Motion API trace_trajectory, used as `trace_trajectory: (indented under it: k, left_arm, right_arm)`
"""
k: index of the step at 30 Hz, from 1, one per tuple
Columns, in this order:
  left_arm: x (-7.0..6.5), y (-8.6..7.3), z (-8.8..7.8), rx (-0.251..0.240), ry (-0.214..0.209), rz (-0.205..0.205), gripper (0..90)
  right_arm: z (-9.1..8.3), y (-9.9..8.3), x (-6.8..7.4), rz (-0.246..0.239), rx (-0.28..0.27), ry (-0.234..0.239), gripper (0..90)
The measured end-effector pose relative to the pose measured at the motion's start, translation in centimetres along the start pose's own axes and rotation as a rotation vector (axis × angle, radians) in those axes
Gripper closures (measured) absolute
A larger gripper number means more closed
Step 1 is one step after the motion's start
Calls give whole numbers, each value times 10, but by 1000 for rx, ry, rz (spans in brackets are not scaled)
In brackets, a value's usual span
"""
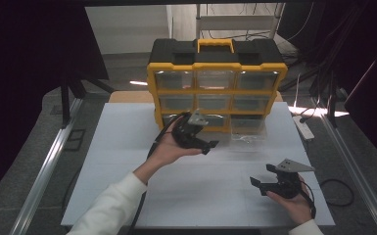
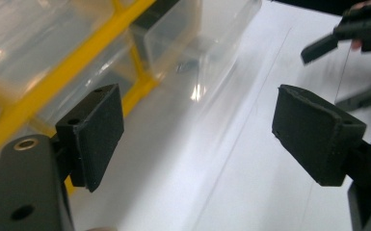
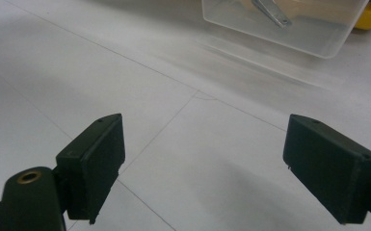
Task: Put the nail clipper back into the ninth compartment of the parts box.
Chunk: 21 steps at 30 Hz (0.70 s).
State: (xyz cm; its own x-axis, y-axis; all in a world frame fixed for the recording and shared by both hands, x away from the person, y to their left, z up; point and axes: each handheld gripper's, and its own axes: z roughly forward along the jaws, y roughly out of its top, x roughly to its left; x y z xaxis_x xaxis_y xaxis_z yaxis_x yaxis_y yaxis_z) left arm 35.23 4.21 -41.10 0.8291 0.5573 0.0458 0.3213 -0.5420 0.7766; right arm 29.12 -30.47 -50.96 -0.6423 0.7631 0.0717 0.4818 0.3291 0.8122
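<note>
While hanging out near the front of the yellow-and-black organizer [image 1: 217,81], left gripper [image 1: 210,145] sits with jaws spread wide, nothing between the pads. Same story for right gripper [image 1: 255,182] down near the table [image 1: 127,147] edge: jaws wide apart, holding nothing, hovering over bare white surface.

Main thing here: clear plastic drawer [image 1: 247,137], pulled out from the bottom-right slot and resting on the table just in front of the cabinet. Shows up in the left gripper view too [image 2: 197,43], right next to the yellow frame, and in the right gripper view [image 3: 289,29] with a small metal part [image 3: 270,12] lying inside.

Handling guess: thin-walled, very light, stiff but a bit flexy at the rim, and slick as anything. Probably slides on the table instead of staying put if nudged. Squeezing hard likely bows the wall or cracks it, so gentle pinch only. Best bet looks like the front wall or lip, one pad inside and one outside, low-ish so nothing tips. Keep level too, or that loose metal bit rattles around or falls out.
</note>
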Motion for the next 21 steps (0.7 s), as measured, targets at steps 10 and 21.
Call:
trace_trajectory:
  k: [10, 21]
  left_arm:
    - [-7, -73, -41, -39, 59, -75, 186]
    - [-15, -154, -73, -97, 166, -211, 183]
  right_arm:
    - [-1, -1, 0, 4, 1, -5, 153]
    - [-1, -1, 0, 11, -4, 2, 152]
